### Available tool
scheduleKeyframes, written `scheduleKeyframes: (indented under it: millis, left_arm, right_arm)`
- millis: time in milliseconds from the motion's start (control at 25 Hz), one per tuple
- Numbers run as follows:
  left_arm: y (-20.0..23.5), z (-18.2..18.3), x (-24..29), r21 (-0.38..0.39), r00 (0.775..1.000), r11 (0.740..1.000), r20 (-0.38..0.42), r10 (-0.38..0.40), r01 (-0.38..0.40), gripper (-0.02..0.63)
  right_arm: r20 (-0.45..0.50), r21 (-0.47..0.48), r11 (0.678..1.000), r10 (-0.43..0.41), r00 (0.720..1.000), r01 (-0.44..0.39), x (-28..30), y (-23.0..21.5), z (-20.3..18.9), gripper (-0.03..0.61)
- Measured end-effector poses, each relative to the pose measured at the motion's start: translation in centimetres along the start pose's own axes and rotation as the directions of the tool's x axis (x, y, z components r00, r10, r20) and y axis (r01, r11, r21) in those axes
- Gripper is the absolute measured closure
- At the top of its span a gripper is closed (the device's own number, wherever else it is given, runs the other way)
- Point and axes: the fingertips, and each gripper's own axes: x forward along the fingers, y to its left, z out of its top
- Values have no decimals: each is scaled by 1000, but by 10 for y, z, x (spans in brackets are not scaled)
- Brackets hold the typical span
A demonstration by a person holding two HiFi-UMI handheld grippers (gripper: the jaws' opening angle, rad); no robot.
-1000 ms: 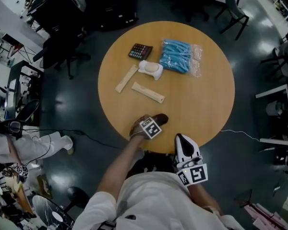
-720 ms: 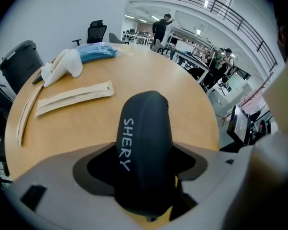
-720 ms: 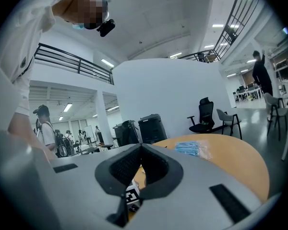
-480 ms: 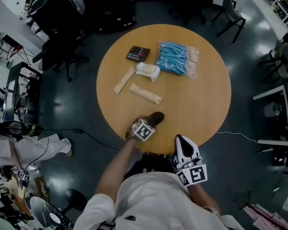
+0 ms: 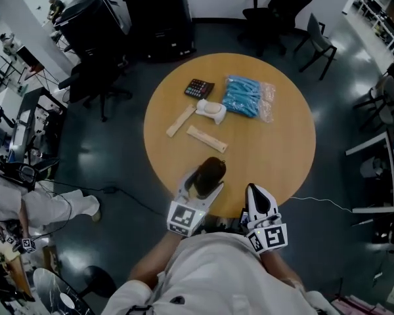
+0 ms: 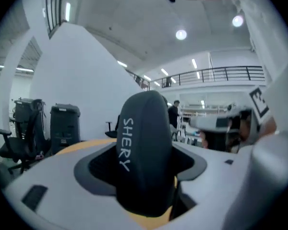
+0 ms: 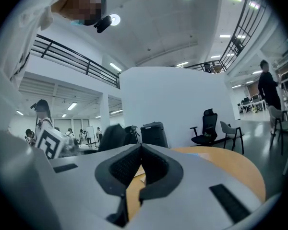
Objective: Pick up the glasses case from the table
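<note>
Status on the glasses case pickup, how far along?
Done: the left hand-held gripper is clamped on the dark oval glasses case, which looks raised off the round wooden table. In hand: the case, held over the table's near edge. Left: nothing of the pickup itself, as far as shown. The right hand-held gripper is shut and empty.

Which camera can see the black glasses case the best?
The left gripper view: the glasses case fills the middle, clamped in the left gripper, white lettering readable. The head view shows it small from above. The right gripper view shows only a dark shape that may be it.
</note>
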Motion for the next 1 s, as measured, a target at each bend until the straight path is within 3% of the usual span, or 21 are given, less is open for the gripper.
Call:
scheduleKeyframes:
  millis: [80,160,320,520,760,1000]
  left_arm:
    - [-8,40,-18,-4,989,999,141,45,-45,282]
    - [-14,46,-27,21,977,995,194,90,-96,282]
    - [-23,10,-28,-66,983,991,131,126,-118,282]
    - [-22,16,-27,-55,981,990,143,135,-128,282]
    - [-7,19,-22,-25,975,988,162,152,-150,282]
    - [0,23,-21,-52,974,987,162,156,-149,282]
  right_arm:
    - [6,-14,1000,4,1000,-4,-1,1,4,563]
    - [16,-21,1000,5,1000,-4,-3,3,7,563]
    - [12,-32,999,12,1000,-12,0,8,4,563]
    - [-10,-52,998,29,1000,-29,6,12,-1,563]
    - [-20,-62,998,-7,1000,5,18,6,-2,563]
    - [-16,-65,998,-23,1000,22,26,4,1,563]
